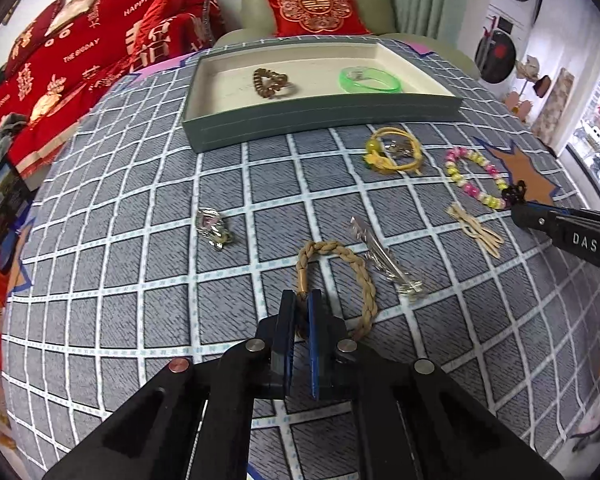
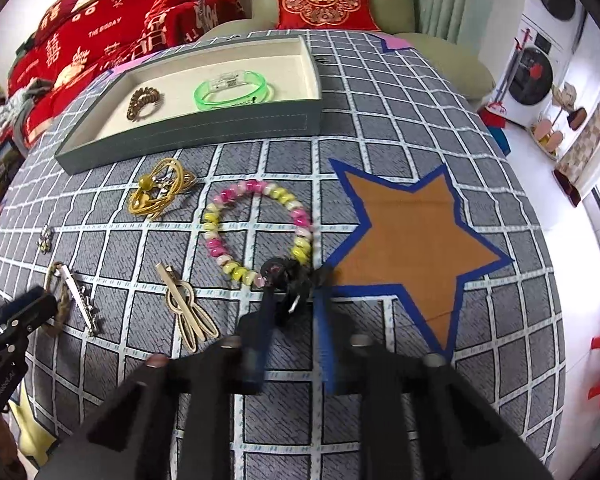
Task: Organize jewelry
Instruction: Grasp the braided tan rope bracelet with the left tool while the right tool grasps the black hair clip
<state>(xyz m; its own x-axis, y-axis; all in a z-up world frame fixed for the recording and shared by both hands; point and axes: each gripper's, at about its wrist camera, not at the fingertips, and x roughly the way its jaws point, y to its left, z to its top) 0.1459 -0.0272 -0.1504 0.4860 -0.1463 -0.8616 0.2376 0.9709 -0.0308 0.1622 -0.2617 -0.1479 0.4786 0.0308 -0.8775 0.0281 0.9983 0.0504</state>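
Two bracelets in the grey tray (image 1: 320,114): one brown coiled bracelet (image 1: 270,83) and one green bangle (image 1: 370,80); seven loose pieces on the checked cloth (image 1: 140,240), namely one yellow cord bracelet (image 1: 394,150), one pink-and-yellow bead bracelet (image 2: 256,232), one black ornament (image 2: 290,276), one cream bow clip (image 2: 188,308), one silver clip (image 1: 384,260), one small clear brooch (image 1: 214,228) and one braided tan bracelet (image 1: 340,280). Left gripper (image 1: 300,308) clamped on the braided tan bracelet near its gold clasp; right gripper (image 2: 294,300) closed narrow on the black ornament, just beside the bead bracelet. Brown star patch (image 2: 412,240) to the right of the beads, tray at the far edge, yellow cord bracelet lying between tray and beads.
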